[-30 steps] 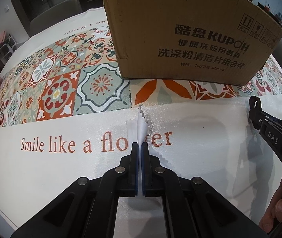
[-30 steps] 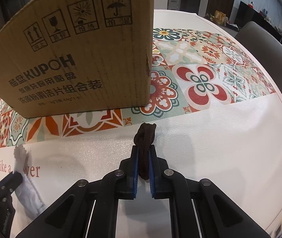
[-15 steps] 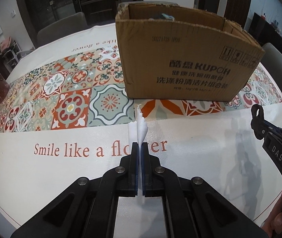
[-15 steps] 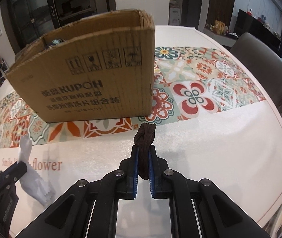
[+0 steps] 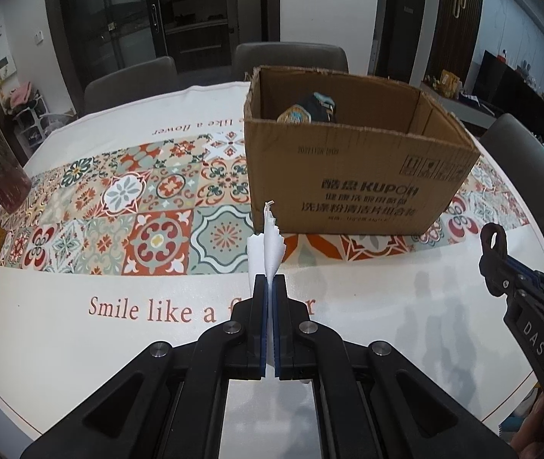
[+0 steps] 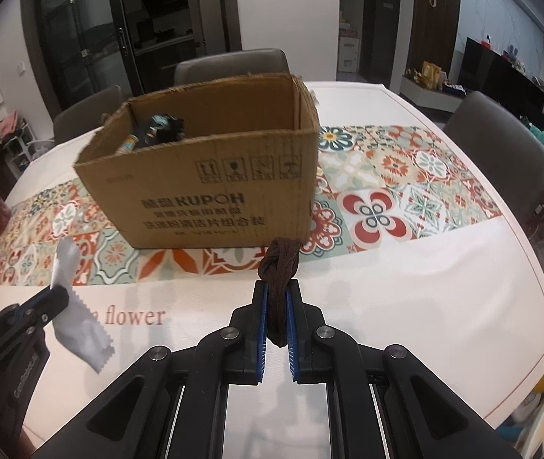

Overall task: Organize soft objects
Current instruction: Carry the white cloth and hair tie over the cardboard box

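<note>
Left gripper: jaws clamped on a white cloth, thin pinked-edge piece standing up between the pads, rest hanging below (its zigzag hem shows in the right view). Right gripper: jaws pinched on a brown knotted fabric bundle. Both items off the table.

Change over the last 1 s: both grippers rose and pulled back. The cardboard box filled the upper frame then; now its open top is in sight, with dark items already inside at the far-left corner.

Reading: 2 pieces lifted high enough to clear the rim. Likely next is carry forward and drop in the box; the near wall is the thing to clear.
</note>
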A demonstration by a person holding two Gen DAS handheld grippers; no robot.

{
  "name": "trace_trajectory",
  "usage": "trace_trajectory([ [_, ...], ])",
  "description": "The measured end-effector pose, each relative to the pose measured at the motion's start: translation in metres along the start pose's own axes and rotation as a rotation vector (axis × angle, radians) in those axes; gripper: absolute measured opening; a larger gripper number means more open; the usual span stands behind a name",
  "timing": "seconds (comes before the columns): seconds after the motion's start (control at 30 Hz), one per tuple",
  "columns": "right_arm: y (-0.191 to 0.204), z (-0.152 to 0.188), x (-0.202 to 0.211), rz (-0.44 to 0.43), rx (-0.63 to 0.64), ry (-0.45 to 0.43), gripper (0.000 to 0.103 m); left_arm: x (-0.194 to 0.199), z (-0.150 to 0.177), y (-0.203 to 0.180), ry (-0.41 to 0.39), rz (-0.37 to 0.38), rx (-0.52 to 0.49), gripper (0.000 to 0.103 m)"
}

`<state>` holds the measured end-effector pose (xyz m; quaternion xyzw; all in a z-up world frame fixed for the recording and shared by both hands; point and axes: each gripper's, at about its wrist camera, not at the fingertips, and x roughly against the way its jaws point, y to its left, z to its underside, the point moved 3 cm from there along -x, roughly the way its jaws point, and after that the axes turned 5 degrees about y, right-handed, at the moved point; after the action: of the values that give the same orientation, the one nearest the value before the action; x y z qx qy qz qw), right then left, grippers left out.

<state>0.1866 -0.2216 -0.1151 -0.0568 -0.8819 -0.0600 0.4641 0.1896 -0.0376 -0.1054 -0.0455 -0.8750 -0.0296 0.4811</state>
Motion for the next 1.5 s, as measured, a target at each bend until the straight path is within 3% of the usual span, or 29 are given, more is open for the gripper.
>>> trace_trajectory([
  [0.63,0.024,-0.035,0.051,-0.077,0.056,-0.096,0.011,0.058,-0.058,0.003,-0.152,0.025,0.005,0.004],
  [1.5,0.033,-0.111,0.089,-0.110,0.074,-0.181,0.011,0.085,-0.137,0.001,-0.203,0.042,-0.021,0.004],
])
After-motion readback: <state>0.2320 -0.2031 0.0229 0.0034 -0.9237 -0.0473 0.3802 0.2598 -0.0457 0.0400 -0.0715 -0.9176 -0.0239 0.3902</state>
